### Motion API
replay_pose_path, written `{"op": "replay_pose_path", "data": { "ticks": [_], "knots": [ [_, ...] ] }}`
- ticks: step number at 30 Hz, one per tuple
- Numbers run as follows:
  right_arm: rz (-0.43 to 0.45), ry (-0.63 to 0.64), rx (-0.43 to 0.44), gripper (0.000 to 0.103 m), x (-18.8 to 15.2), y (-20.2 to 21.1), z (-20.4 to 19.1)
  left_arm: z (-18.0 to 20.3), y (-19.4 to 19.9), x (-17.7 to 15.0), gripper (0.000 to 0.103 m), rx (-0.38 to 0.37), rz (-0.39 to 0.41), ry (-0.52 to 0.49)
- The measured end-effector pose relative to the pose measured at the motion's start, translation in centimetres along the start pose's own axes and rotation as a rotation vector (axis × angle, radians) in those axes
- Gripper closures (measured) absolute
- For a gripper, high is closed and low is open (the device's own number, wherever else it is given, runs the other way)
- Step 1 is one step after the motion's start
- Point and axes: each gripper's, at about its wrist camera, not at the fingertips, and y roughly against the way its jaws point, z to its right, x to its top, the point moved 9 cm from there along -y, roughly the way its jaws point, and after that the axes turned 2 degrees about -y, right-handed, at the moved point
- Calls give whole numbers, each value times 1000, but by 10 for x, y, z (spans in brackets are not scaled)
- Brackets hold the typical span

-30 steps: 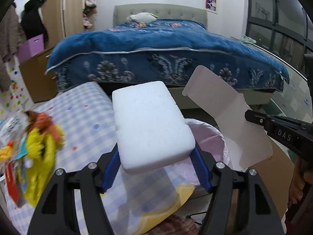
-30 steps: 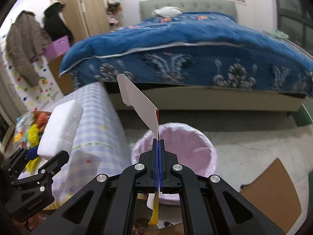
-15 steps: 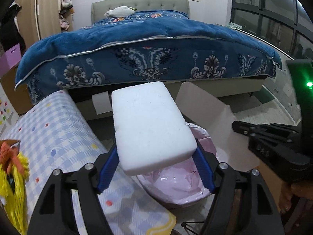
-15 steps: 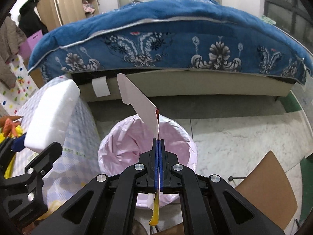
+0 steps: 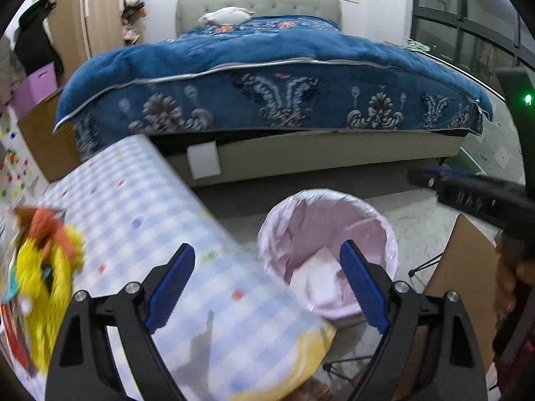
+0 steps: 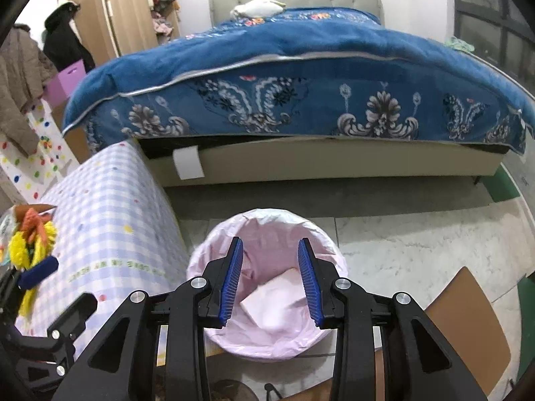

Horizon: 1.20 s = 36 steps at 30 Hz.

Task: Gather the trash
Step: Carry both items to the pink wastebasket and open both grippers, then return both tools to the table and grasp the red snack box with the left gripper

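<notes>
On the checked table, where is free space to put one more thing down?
The checked table is bare from its bed-side end to the corner beside the pink bin. Its left edge is crowded by the yellow and orange bundle.

Left gripper (image 5: 267,287) tilted down, jaws wide apart after just opening, nothing between blue pads (image 5: 170,289). Right gripper (image 6: 270,282) tilted down, jaws partly apart after just opening, nothing between pads. In left view, right gripper at 3 o'clock, hand (image 5: 515,287) at 4 o'clock.
</notes>
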Motion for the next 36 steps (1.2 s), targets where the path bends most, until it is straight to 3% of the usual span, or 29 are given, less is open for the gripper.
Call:
{"op": "replay_pose_path", "data": {
  "ticks": [7, 14, 23, 27, 30, 33, 36],
  "knots": [
    [23, 85, 98, 67, -5, 29, -56, -49, 48, -22, 17, 77, 35, 82],
    [44, 241, 235, 67, -15, 57, -145, -115, 95, -55, 17, 192, 55, 201],
    [43, 436, 361, 52, -44, 76, -254, -213, 144, -119, 15, 372, 43, 383],
    [37, 469, 380, 51, -55, 77, -278, -261, 156, -148, 14, 459, 17, 481],
    [29, 485, 381, 44, -59, 73, -289, -285, 156, -162, 10, 495, 6, 521],
    [32, 492, 375, 37, -59, 70, -295, -295, 151, -169, 7, 499, -1, 549],
    [28, 495, 368, 35, -60, 65, -300, -299, 139, -167, 7, 468, -16, 567]
  ]
}}
